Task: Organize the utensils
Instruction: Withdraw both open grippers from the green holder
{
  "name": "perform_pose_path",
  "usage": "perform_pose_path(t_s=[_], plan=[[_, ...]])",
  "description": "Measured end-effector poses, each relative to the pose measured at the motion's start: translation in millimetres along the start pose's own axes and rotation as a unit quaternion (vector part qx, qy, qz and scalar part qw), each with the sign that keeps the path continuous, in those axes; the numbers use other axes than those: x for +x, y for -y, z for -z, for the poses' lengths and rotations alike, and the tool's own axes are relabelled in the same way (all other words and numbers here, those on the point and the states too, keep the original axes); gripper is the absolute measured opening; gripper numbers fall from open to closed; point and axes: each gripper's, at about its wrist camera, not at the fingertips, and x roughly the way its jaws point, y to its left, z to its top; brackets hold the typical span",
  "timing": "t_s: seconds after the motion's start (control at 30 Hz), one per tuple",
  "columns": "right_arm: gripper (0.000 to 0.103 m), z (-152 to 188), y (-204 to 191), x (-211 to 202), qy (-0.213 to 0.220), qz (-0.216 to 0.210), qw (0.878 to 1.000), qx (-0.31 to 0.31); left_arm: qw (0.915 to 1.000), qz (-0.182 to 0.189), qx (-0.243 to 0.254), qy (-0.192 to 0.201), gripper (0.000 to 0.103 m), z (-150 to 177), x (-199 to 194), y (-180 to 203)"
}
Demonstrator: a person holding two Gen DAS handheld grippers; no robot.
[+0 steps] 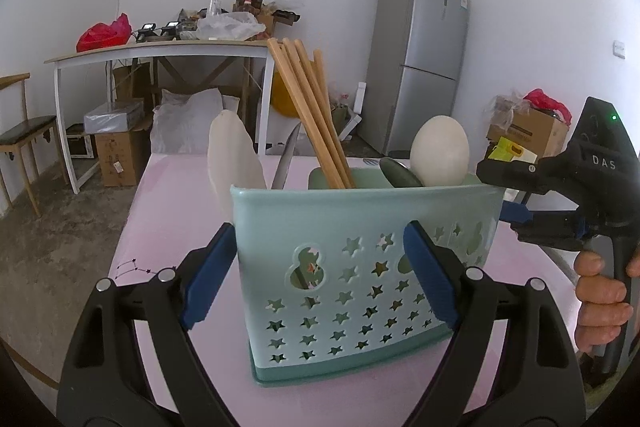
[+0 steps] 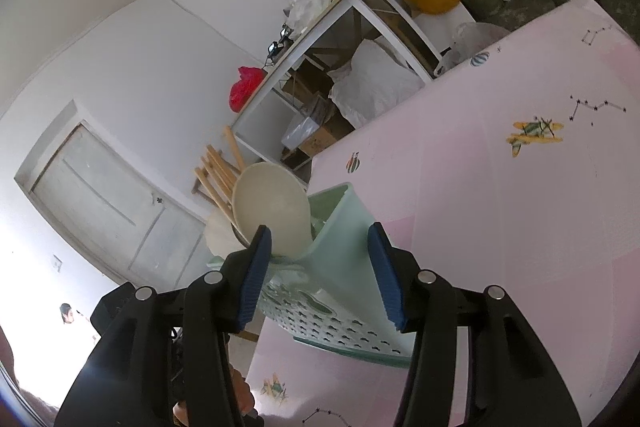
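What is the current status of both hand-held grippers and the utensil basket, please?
Left hand-held gripper open, straddling the basket. Right hand-held gripper clamping the basket's end. Chopsticks, knife, spoons inside. Nothing in the way.

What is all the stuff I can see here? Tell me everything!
utensil basket: one, pale green with star holes, on the pink table
chopsticks: a bunch, wooden, standing in the basket
white spoon: one, cream, right end of the basket
white scoop: one, left end of the basket
knife: one, metal blade up, beside the chopsticks
dark spoon: one, dark, in the basket
pink table: one, with plane pictures
fridge: one, silver, by the wall
side table: one, white legs, cluttered
chair: one, at the left
left gripper: blue pads, around the basket's left part
right gripper: blue pads, around the basket's right end
hand: one, holding the right gripper's handle
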Motion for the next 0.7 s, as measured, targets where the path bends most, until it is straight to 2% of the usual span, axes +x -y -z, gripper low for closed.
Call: perform_pose_path(t_s=[0.17, 0.33, 0.43, 0.5, 0.7], plan=[[0.05, -1.2, 1.6, -1.1, -0.004, -0.002, 1.0, 0.006, 1.0, -0.001, 0.002, -0.003, 0.081, -3.8, 3.0, -0.8], [0.051, -0.1, 9.2, -22.5, 0.022, 0.008, 0.999, 0.031, 0.9997, -0.014, -0.009, -0.018, 0.083, -4.0, -4.1, -3.5], [0.053, 6.9, 8.0, -43.9, 0.041, 0.02, 0.998, 0.035, 0.9996, -0.014, -0.015, -0.019, 0.085, -2.0, -21.0, -7.0], [0.054, 15.0, 3.1, -58.4, 0.047, 0.032, 0.998, 0.027, 0.9993, -0.028, -0.016, -0.02, 0.086, -0.4, -36.3, -8.1], [0.058, 44.9, -24.6, -91.1, 0.054, 0.076, 0.995, -0.023, 0.9978, -0.034, -0.051, -0.026, 0.089, 8.7, -75.3, -15.0]])
